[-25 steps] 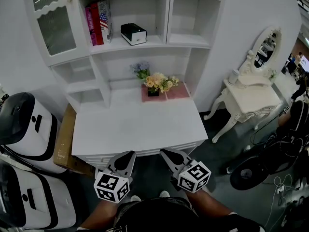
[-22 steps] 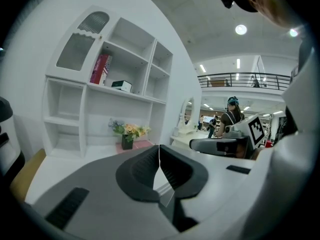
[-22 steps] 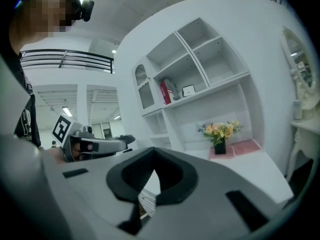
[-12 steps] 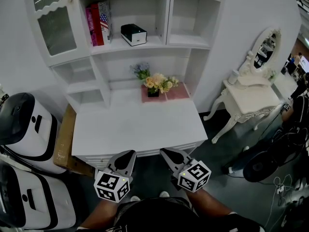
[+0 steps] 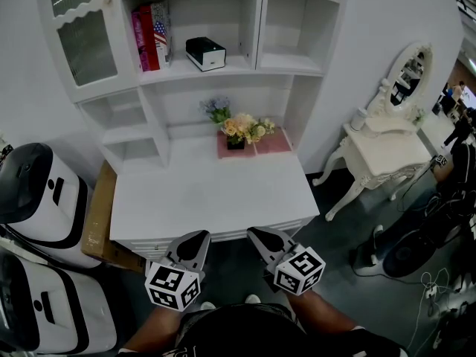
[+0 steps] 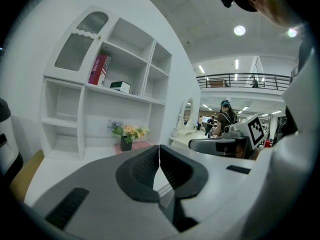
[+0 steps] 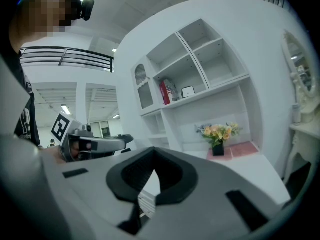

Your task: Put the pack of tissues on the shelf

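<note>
Left tool [image 6: 159, 151] jaws together, balcony railing [image 6: 240, 77] only in gripper views

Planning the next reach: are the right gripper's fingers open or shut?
Shut: the right gripper has its fingers touching at the tips, nothing between them.
</note>
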Available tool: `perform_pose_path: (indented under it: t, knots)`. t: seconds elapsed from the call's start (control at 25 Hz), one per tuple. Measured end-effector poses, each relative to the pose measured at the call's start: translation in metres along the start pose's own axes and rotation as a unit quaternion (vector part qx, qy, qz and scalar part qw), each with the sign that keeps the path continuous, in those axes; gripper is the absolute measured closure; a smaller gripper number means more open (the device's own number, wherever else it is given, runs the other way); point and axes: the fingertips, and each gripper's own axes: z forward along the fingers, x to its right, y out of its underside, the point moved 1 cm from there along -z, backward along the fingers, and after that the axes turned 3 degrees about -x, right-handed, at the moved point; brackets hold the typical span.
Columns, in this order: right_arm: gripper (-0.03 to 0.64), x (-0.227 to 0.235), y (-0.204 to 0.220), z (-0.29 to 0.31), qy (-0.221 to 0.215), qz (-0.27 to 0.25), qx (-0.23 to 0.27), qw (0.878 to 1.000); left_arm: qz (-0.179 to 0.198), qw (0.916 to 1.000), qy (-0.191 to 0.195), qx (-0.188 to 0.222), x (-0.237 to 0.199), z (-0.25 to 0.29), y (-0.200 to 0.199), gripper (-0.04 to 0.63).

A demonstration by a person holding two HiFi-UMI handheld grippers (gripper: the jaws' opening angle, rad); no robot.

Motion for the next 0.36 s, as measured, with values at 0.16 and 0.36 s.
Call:
perform_pose_path:
  t: [0.16, 0.36]
  knots:
    - [0.609, -0.0003, -0.0011, 0.0005, 0.000, -0.001, 0.000, 1.000, -0.001, 1.0000, -0.002, -0.002, -0.0021, -0.0002, 0.0002, 0.578]
    - [0.609, -0.0003, -0.0029, 0.0031, 0.002, -0.002, -0.002, 1.000, -0.001, 1.0000, 0.000, 0.001, -0.0041, -0.0004, -0.0027, 0.580]
